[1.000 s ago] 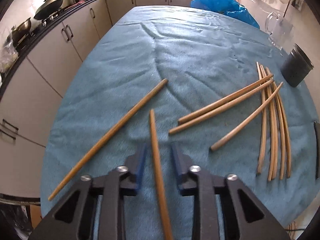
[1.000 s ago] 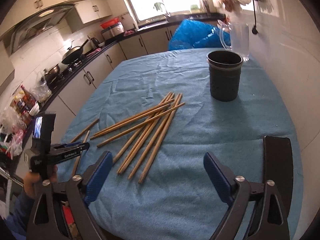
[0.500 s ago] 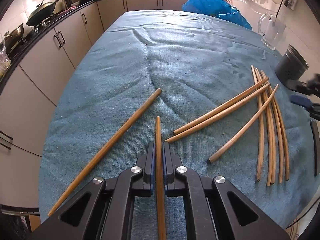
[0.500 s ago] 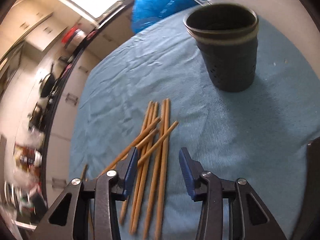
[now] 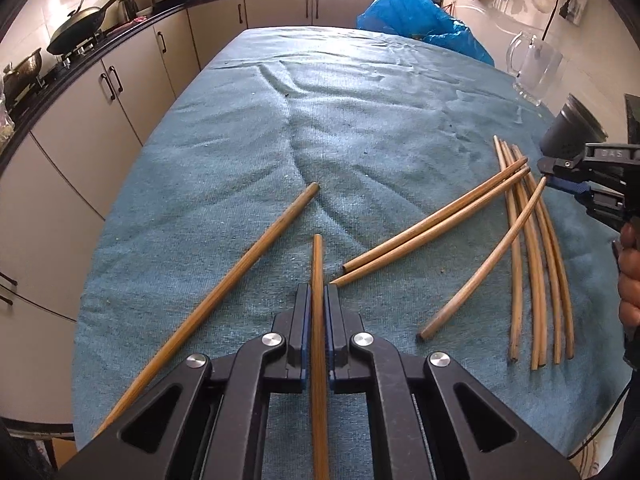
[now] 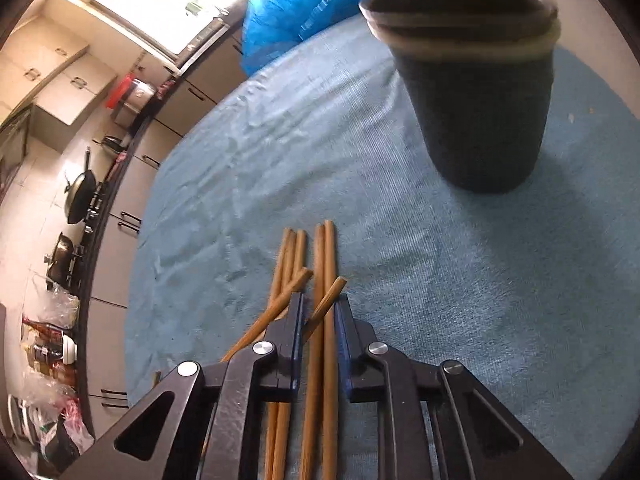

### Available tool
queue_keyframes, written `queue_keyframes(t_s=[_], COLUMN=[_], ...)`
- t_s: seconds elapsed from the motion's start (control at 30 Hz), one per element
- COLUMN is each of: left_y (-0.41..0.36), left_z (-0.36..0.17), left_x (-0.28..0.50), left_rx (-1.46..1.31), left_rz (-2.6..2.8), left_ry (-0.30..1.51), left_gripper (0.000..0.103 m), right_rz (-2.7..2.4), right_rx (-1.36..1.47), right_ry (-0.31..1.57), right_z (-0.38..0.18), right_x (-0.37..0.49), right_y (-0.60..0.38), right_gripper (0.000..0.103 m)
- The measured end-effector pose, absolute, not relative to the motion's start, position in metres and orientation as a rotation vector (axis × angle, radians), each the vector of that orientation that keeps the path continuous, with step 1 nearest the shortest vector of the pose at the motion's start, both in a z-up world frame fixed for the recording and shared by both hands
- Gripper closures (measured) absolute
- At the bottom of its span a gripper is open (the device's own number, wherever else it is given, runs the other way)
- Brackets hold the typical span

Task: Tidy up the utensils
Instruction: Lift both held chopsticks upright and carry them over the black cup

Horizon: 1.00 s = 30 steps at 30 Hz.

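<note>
The left gripper (image 5: 316, 304) has its jaws clamped on one chopstick (image 5: 317, 264) for lifting, while the right gripper (image 6: 319, 312) has its jaws narrowly straddling bundled chopsticks (image 6: 325, 256) near the black holder (image 6: 476, 92).

We see brown wooden chopsticks (image 5: 528, 264) lying flat on the blue-towelled table (image 5: 360, 120): a parallel bundle on the right, three crossing it diagonally, and one long stick (image 5: 224, 292) apart on the left. Another chopstick (image 5: 318, 320) runs lengthwise between closed fingers (image 5: 302, 328). A dark cylindrical holder (image 6: 476, 92) stands upright beyond the bundle's tips.
</note>
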State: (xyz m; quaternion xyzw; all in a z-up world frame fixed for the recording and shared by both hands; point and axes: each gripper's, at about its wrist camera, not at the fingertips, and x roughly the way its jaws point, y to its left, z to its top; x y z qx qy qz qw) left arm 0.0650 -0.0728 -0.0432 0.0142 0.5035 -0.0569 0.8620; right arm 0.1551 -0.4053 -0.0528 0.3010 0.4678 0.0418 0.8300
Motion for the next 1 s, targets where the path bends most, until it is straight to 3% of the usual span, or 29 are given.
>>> queue_keyframes(t_s=[0.57, 1.0], left_y=[-0.069, -0.078], left_z=[0.041, 0.096], left_x=[0.044, 0.026], left_rx=[-0.067, -0.083], left_rz=[-0.173, -0.157], left_ry=[0.815, 0.642], left_gripper=[0.097, 0.097], right_rz=[0.235, 0.282], right_rx=[0.380, 0.292], right_ry=[0.560, 0.453], right_z=[0.082, 0.110], right_x=[0.057, 0.023], right_y=[-0.401, -0.388], right_gripper=[0.095, 0.097])
